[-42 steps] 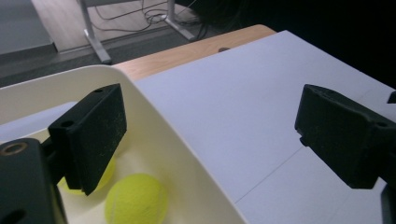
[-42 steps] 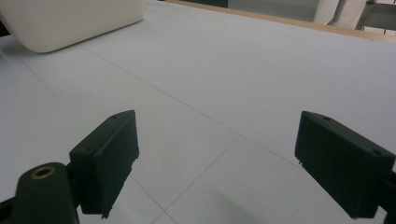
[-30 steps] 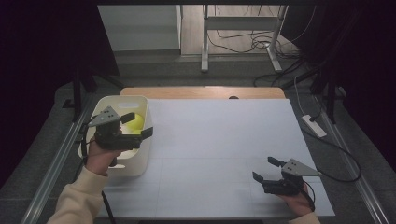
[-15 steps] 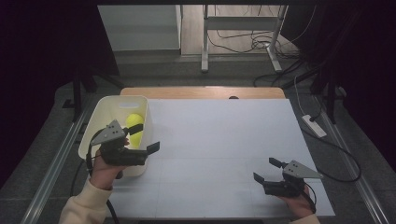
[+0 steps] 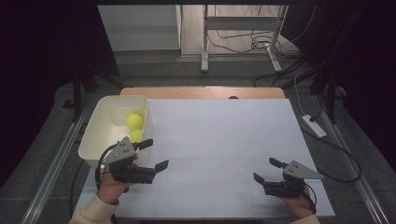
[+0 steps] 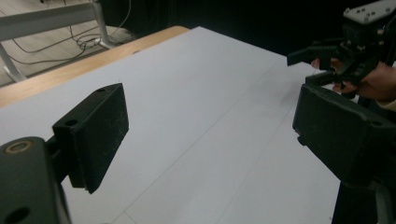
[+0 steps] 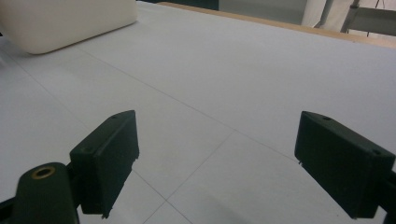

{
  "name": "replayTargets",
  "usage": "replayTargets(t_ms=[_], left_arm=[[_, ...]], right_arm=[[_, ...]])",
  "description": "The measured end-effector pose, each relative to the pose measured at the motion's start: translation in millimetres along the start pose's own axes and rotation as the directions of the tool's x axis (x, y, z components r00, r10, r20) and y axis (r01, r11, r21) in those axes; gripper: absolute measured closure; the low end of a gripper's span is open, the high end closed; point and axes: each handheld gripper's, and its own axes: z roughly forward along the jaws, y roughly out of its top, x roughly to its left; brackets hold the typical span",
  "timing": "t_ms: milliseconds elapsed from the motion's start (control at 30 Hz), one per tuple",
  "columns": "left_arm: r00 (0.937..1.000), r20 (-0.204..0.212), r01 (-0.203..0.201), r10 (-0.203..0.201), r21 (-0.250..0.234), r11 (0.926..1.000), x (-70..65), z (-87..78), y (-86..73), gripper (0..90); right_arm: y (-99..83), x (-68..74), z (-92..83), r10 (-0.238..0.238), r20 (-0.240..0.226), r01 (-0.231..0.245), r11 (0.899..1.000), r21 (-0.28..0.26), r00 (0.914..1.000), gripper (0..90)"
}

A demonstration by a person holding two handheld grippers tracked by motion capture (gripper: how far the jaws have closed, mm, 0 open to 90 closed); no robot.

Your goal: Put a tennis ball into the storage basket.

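Two yellow balls (image 5: 134, 121) lie in a cream plastic bin (image 5: 93, 135) at the table's left. My left gripper (image 5: 156, 153) hangs just in front of the bin's near right corner, over the white table (image 5: 219, 135), pointing right. Its jaws have just been closing a little, but they stand open with nothing between them (image 6: 210, 116). Near the front right edge my right gripper (image 5: 265, 170) rests low, open and empty (image 7: 219, 154), pointing left toward the bin (image 7: 65, 18). In the left gripper view the right gripper (image 6: 322, 60) and its hand appear at the top right.
A wooden strip (image 5: 201, 92) runs along the table's far edge. Metal rails (image 5: 56, 158) flank the table on both sides. A white power strip (image 5: 314, 126) with cables lies on the floor at the right, and desk legs (image 5: 204, 42) stand beyond.
My left gripper has come away from above the bin, moving toward the person and down to the table in front of it. The right gripper has stayed put.
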Motion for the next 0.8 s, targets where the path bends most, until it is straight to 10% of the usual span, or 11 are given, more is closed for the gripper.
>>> replayTargets(t_ms=[800], left_arm=[[0.9997, 0.023, 0.011, -0.012, 0.056, 0.9984, -4.7, 13.5, -71.1, 13.1]], right_arm=[[-1.0, 2.1, -1.1, -0.007, -0.006, 0.007, 1.0, -0.002, 1.0, 13.7]])
